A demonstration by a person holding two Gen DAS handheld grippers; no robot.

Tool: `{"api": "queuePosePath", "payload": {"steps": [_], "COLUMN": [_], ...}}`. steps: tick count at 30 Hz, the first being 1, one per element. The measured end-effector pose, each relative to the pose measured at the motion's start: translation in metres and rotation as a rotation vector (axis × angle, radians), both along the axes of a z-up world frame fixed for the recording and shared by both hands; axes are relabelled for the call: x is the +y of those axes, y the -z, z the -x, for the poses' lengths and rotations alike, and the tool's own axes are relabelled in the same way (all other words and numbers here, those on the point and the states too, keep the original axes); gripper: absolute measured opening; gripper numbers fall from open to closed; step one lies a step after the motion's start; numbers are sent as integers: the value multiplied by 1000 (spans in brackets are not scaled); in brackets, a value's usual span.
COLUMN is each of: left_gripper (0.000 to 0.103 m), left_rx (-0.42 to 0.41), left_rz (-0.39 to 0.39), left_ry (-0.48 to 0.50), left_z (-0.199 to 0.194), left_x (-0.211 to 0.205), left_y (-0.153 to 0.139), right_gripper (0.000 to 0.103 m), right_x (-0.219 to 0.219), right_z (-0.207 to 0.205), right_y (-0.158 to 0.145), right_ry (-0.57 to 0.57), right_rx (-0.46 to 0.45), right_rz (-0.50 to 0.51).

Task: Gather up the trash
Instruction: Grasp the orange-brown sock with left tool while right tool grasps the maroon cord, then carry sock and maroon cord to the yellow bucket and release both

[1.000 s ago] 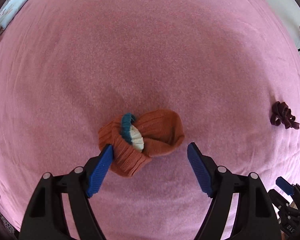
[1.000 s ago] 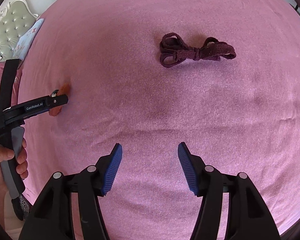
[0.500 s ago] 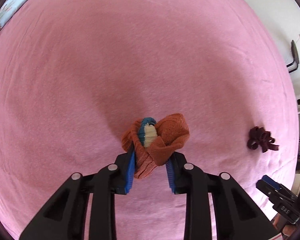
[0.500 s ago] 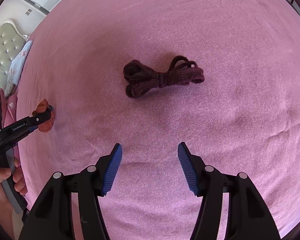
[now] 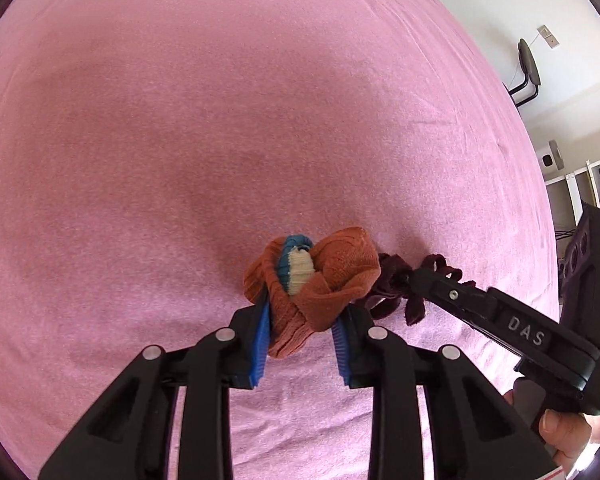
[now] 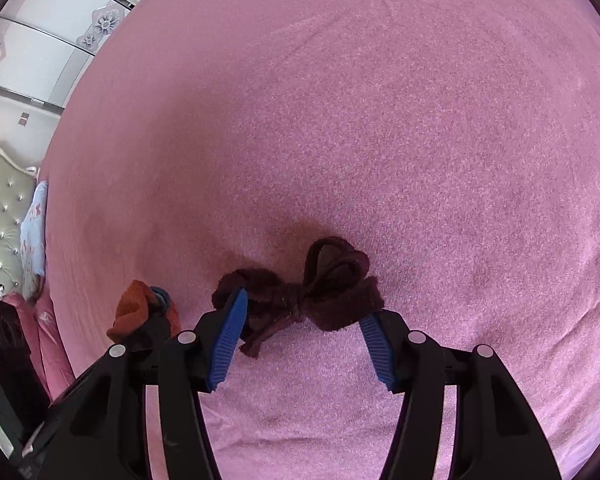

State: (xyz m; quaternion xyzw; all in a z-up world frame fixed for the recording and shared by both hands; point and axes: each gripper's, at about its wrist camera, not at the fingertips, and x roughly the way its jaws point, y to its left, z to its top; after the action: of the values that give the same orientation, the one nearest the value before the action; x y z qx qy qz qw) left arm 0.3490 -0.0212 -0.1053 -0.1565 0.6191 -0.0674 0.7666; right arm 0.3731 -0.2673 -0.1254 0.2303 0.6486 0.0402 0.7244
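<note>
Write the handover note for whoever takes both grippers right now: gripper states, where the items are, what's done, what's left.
Left gripper: shut on the orange sock bundle, just above the pink blanket.
Right gripper: jaws have just been closing around the dark maroon knotted strap; the left pad touches it, the right pad looks just short, so not yet a firm grip. The strap lies on the blanket.
The two items are now side by side, grippers nearly touching.
Done: sock bundle picked up.
Left: finish closing on the strap, lift it, carry both away. No bin is in view.
</note>
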Motion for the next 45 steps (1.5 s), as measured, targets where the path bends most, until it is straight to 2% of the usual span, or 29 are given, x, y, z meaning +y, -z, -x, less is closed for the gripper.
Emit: {"api": "queuePosePath", "payload": {"steps": [1, 2, 3, 4, 7, 11, 16, 28, 39, 45], "left_gripper": [27, 27, 27, 27, 27, 27, 27, 27, 27, 27], "left_rx": [5, 9, 12, 14, 17, 21, 27, 77, 57, 66], "left_rz": [2, 2, 2, 3, 15, 28, 29, 19, 8, -1], "left_ry": [5, 9, 10, 10, 11, 8, 32, 152, 269, 370], "left_z": [0, 1, 2, -1, -3, 7, 31, 142, 249, 302], "left_x": [-3, -5, -6, -12, -19, -23, -29, -66, -92, -118], "left_y": [1, 2, 3, 5, 6, 2, -11, -41, -66, -73], "right_gripper": [37, 34, 23, 19, 16, 15, 12, 12, 12, 12], "right_x": [-2, -4, -5, -7, -5, -3, -22, -64, -78, -94], "right_z": [-1, -1, -1, -1, 7, 38, 80, 208, 329, 396], "right_y": [2, 5, 4, 2, -6, -10, -26, -73, -93, -109], "right_ry": [9, 17, 9, -2, -56, -100, -123, -148, -72, 4], "right_rx": [6, -4, -14, -25, -67, -87, -91, -63, -50, -53], "right_rz": [8, 6, -2, -6, 32, 60, 62, 77, 70, 103]}}
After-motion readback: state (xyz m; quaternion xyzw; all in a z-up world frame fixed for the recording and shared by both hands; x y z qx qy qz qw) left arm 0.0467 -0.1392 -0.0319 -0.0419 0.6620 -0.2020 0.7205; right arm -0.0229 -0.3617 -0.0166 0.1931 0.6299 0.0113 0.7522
